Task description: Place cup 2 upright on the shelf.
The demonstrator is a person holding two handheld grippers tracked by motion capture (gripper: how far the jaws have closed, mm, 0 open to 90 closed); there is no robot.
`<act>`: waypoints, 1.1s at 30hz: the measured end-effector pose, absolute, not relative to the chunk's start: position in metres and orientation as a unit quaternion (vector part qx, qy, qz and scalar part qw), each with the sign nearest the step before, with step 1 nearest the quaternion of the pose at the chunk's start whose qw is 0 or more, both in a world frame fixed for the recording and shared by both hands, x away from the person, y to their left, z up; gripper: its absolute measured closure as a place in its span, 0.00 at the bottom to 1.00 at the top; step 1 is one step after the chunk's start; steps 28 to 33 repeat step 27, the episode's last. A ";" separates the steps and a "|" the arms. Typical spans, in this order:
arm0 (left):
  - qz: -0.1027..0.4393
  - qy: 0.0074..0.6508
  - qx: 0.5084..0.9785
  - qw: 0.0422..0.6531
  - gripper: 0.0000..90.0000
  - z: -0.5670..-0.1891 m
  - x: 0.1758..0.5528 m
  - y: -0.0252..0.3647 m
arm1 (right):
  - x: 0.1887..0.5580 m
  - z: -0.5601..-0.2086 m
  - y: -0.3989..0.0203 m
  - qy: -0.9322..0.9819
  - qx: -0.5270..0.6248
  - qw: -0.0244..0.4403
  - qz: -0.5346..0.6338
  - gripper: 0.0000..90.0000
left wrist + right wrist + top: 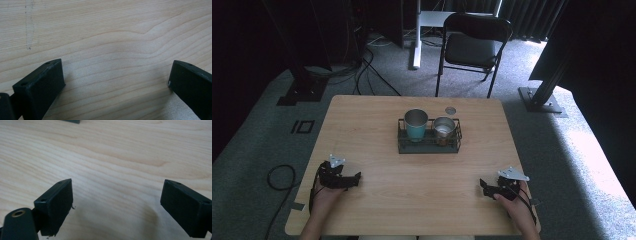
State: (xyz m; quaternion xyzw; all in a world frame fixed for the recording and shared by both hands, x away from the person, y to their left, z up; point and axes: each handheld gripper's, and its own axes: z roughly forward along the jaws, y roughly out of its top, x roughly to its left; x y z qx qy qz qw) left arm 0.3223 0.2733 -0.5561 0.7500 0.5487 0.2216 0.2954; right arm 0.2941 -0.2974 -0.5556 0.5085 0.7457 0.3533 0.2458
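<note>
High view: cups (pixel 416 124) in wire rack (pixel 429 145).

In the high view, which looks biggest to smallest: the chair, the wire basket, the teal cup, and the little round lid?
1. chair
2. wire basket
3. teal cup
4. round lid

The chair stands farther from the camera, yet looks largest.

A: Small round thing (pixel 450 110) behind the rack (pixel 429 145), too small to identify. Teal cup (pixel 416 125) base hidden by rack wire.
B: Dark corner (pixel 70 121) cut off at right gripper view's top edge. Forearms cropped at the bottom.
</note>
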 end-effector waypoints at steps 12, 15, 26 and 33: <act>0.222 0.549 0.750 0.295 0.01 -0.556 0.322 0.273 | 0.287 -0.558 -0.299 0.760 0.514 0.229 0.325 0.12; 0.222 0.549 0.750 0.296 0.01 -0.556 0.322 0.273 | 0.288 -0.559 -0.300 0.757 0.521 0.222 0.326 0.12; 0.222 0.549 0.750 0.296 0.01 -0.556 0.322 0.273 | 0.288 -0.559 -0.300 0.757 0.522 0.221 0.326 0.12; 0.222 0.549 0.750 0.296 0.01 -0.556 0.322 0.273 | 0.288 -0.559 -0.300 0.757 0.522 0.221 0.326 0.12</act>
